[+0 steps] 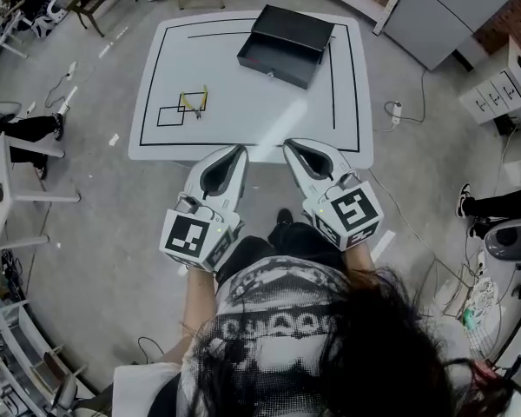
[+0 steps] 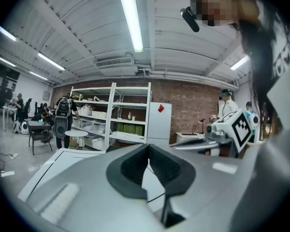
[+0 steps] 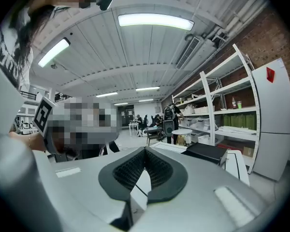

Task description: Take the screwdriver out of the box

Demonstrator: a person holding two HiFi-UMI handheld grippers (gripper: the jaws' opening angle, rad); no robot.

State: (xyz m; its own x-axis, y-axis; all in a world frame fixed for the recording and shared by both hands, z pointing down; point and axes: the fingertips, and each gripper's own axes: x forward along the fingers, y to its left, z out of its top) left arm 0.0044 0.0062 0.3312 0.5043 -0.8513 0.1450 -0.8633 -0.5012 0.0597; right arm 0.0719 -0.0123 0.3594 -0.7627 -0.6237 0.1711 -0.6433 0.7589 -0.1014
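Observation:
A black box with its drawer pulled out stands at the far right of the white table; what lies inside is hidden from here. It also shows in the right gripper view as a dark box ahead and to the right. A small yellow-handled tool lies on marked squares at the table's left. My left gripper and right gripper hover side by side at the table's near edge. Both are shut with nothing between the jaws, far short of the box.
A black line frames the tabletop. A grey cabinet stands beyond the table's far right corner and a cable with a plug lies on the floor at the right. White shelving and seated people line the room.

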